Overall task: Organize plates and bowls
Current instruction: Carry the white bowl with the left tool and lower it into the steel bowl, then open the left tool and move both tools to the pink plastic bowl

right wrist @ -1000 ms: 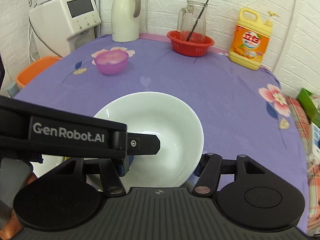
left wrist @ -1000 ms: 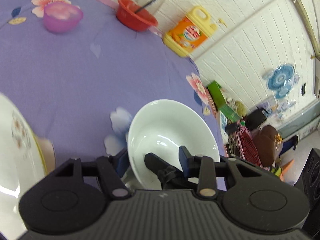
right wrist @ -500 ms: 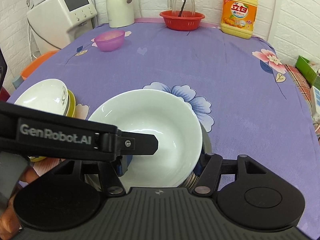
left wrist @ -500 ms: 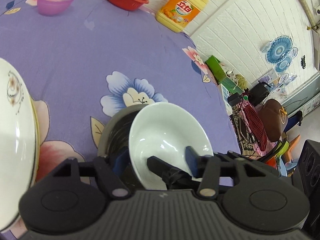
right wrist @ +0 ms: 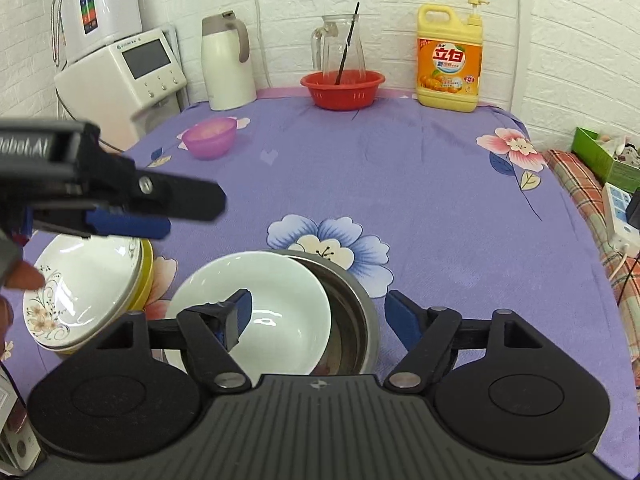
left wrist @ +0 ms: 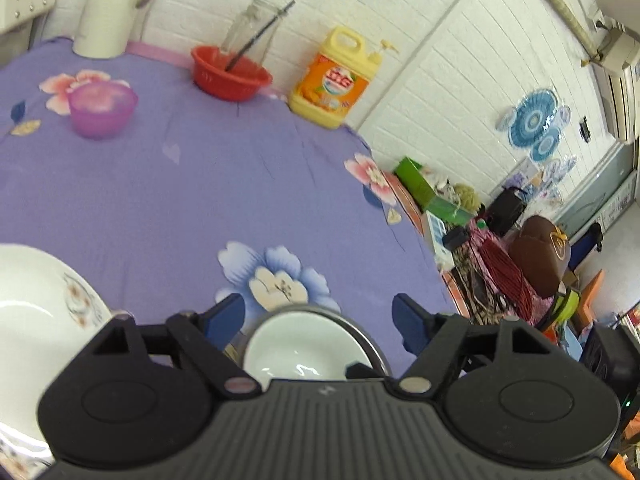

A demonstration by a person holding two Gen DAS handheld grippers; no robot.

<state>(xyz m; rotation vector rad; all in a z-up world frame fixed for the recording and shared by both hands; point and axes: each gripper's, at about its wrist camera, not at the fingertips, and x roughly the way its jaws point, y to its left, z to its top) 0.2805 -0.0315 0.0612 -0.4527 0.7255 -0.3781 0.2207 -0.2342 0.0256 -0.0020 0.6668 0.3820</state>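
A plain white bowl [right wrist: 264, 312] sits tilted inside a steel bowl [right wrist: 356, 320] near the table's front edge; it also shows in the left wrist view [left wrist: 304, 348]. A white floral bowl [right wrist: 80, 288] rests on a yellow dish [right wrist: 147, 268] to the left, also seen in the left wrist view [left wrist: 36, 304]. My left gripper [left wrist: 318, 320] is open and empty, above and apart from the white bowl; it shows in the right wrist view [right wrist: 160, 212]. My right gripper [right wrist: 320, 312] is open, its fingers on either side of the bowls, holding nothing.
A purple bowl [right wrist: 210, 136] stands mid-left. A red basket [right wrist: 342, 88] with a glass jug, a white kettle [right wrist: 226, 64] and a yellow detergent bottle [right wrist: 448, 60] line the back. A water dispenser [right wrist: 124, 76] is at the left. Clutter lies beyond the table's right edge [right wrist: 576, 208].
The white bowl was lowered into the steel bowl and let go. Both grippers opened. My left gripper lifted up and to the left, away from the bowl.
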